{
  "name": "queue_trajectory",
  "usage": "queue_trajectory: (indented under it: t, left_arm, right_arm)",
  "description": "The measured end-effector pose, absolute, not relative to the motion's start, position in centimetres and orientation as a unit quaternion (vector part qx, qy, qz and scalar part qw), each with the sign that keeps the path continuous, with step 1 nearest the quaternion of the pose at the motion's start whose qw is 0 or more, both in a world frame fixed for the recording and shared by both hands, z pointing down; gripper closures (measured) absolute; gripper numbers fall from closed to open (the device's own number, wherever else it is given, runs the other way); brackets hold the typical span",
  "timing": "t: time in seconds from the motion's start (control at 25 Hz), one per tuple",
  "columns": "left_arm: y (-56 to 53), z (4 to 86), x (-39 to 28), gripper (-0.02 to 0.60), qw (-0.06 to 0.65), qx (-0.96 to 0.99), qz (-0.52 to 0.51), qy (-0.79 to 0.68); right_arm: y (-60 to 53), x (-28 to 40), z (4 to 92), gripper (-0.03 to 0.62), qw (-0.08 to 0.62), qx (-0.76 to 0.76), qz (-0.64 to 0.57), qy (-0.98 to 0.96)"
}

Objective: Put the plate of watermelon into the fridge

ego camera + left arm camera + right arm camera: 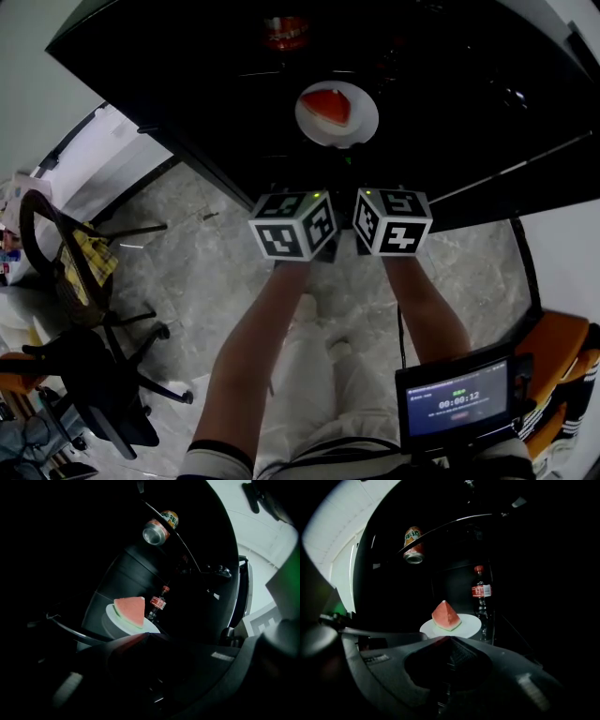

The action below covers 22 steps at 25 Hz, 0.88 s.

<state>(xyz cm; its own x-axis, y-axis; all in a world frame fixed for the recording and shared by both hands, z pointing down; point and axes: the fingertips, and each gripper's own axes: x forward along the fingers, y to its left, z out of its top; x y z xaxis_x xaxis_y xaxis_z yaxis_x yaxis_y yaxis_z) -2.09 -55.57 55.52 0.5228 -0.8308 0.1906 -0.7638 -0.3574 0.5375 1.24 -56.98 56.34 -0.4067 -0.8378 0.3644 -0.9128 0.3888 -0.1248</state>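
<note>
Nearest, the left gripper (pixel 146 637) has its jaws closed tip to tip with nothing between them; the right gripper (pixel 450 639) is likewise closed and empty; both are side by side at the front edge of the open, dark fridge (pixel 159 66); beyond them, apart from both, a white plate (pixel 364 127) sits on a fridge shelf, carrying one watermelon wedge (pixel 327 106); just behind the plate stands a cola bottle (pixel 481 595); an orange can (pixel 413 545) rests on the shelf above.
</note>
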Motion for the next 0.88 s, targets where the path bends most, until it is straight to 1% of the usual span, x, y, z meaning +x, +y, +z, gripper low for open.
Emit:
queue_trajectory:
  t: [0.4,0.56,0.88]
  left_arm:
    - [-56.9,55.6,-2.6,0.583,0.311,0.813,-0.053,-0.489]
    - [-57.4,55.5,-2.9,0.583,0.316,0.811,-0.056,-0.489]
    - [-55.6,54.6,-2.6,0.583,0.305,0.82,-0.044,-0.482]
  right_arm:
    - [-58.5,0.2,56.8,0.595,0.131,0.52,0.189,-0.823]
    - [-58.7,-0.3,56.8,0.595,0.139,0.513,0.186,-0.826]
    - [-57.0,-0.3,54.8,0.595,0.12,0.51,0.155,-0.838]
